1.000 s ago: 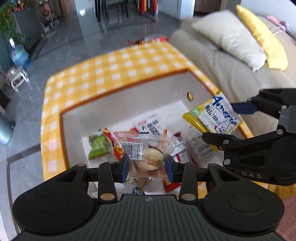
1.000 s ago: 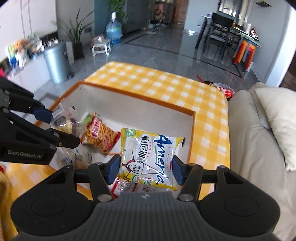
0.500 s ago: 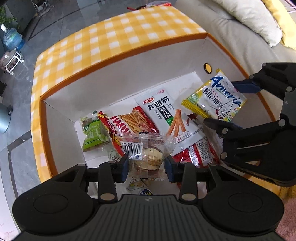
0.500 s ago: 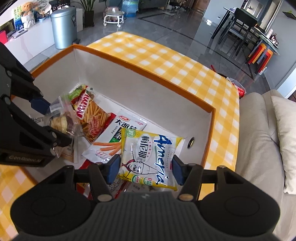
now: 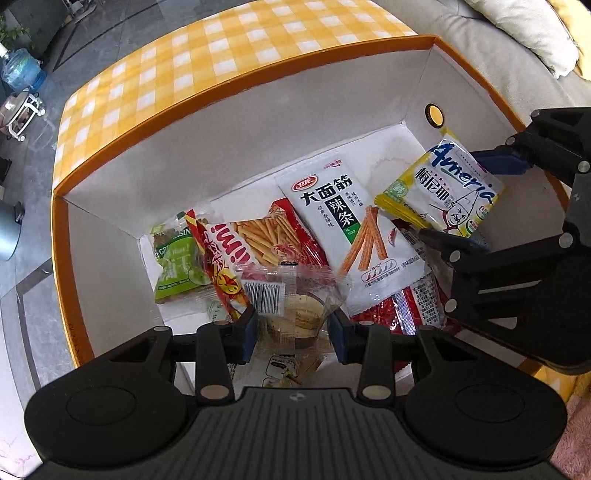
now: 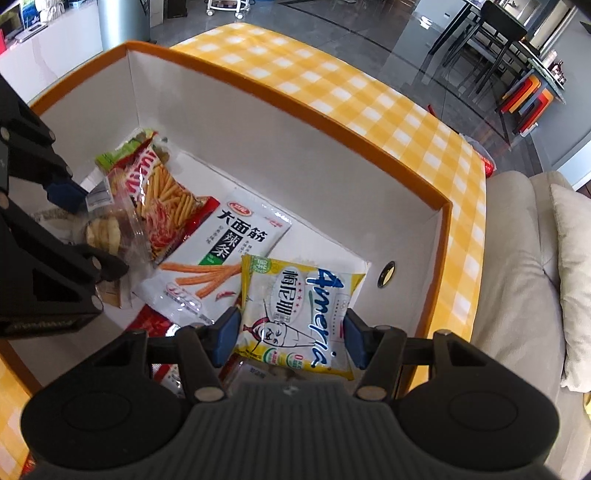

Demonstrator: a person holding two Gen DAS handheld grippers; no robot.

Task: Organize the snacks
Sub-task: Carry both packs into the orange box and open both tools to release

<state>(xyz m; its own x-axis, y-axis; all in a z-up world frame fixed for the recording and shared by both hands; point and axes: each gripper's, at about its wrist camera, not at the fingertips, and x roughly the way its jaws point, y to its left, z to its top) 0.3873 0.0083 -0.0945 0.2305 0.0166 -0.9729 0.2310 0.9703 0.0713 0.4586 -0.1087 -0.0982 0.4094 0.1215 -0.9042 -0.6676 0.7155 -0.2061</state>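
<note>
Grey tiled floor (image 5: 29,306), beige sofa (image 6: 517,258), dining chairs (image 6: 491,22).

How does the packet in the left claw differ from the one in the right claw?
The left claw holds a clear packet whose round biscuits show through; the right claw holds an opaque yellow-and-white packet with blue lettering and a cartoon chef. The clear packet bears a barcode label; the yellow-and-white packet shows printed artwork. The clear packet looks smaller. Both are gripped at their side edges, above the orange-rimmed box.
</note>
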